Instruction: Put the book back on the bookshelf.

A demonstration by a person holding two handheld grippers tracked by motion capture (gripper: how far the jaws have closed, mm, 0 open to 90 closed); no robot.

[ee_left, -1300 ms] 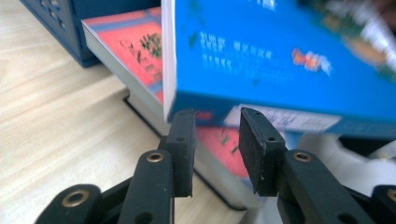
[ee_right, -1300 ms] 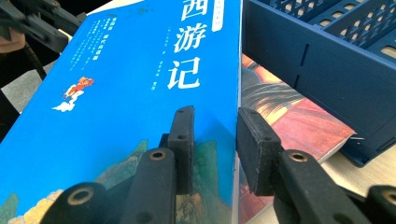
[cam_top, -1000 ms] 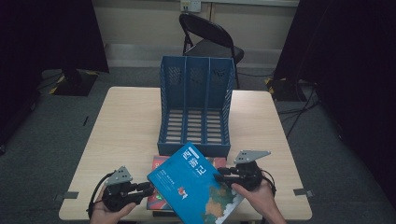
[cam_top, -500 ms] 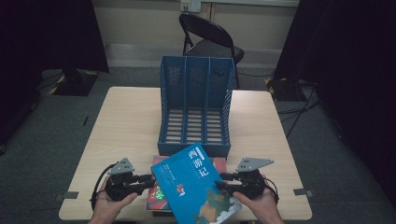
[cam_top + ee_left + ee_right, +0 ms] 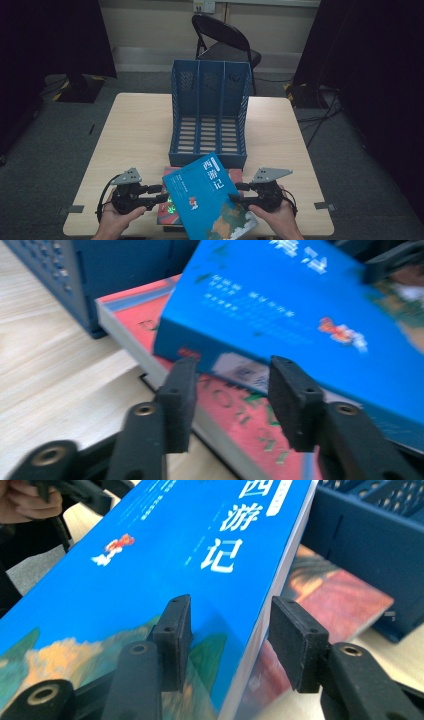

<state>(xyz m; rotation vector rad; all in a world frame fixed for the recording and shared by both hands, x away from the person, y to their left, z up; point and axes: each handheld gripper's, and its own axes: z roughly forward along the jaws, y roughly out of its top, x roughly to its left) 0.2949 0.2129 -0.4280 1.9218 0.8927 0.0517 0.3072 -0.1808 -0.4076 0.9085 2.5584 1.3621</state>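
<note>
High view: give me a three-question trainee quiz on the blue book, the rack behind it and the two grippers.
1. How many compartments has the blue slatted plastic file rack? A two, B three, C four.
2. True or false: the blue paperback book stands upright inside the rack.
3. What lies under the blue book?
Key: 1 B. 2 False: it lies tilted in front of the rack, between the left gripper and the right gripper, whose jaws have just been opening and now stand open. 3 A red-covered book on the light wooden table.
</note>
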